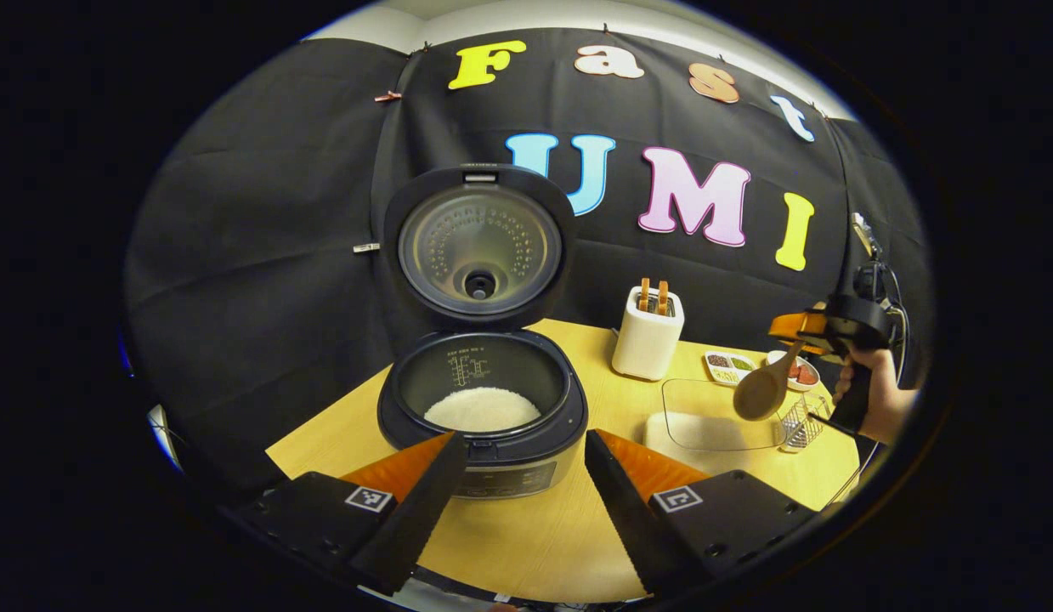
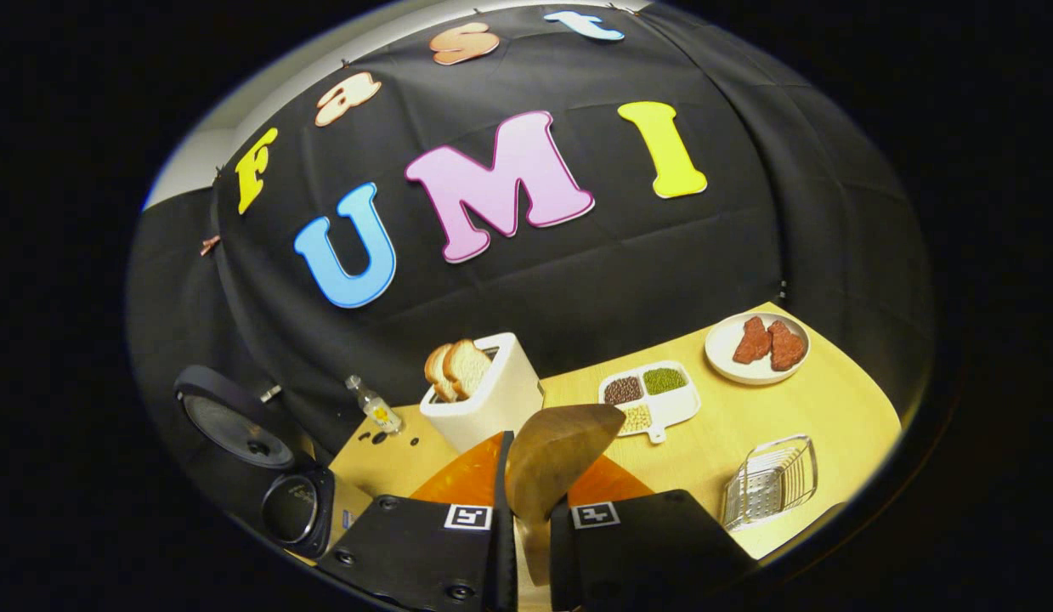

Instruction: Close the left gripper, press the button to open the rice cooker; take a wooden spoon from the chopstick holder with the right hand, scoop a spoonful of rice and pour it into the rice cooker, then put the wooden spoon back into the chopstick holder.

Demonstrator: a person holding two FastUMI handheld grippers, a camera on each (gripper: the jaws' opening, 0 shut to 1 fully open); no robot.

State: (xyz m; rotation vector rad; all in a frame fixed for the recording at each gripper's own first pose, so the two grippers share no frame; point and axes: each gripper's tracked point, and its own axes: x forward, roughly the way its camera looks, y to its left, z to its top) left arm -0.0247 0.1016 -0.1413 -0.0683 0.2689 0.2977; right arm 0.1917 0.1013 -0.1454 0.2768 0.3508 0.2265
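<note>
Two grippers in play. Left gripper spread wide, fingers flanking rice cooker front; lid upright, white rice inside pot. Right gripper pinching wooden spoon handle, bowl up and tilted, raised above glass rice dish and wire chopstick holder. Toaster with bread, sectioned bean tray, meat plate on yellow table

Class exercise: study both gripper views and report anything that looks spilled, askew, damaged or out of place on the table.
Nothing looks spilled or damaged. The rice cooker stands with its lid up and rice inside, the toaster is upright, and the right gripper holds the wooden spoon. The wire chopstick holder appears tipped, possibly lens distortion.
</note>
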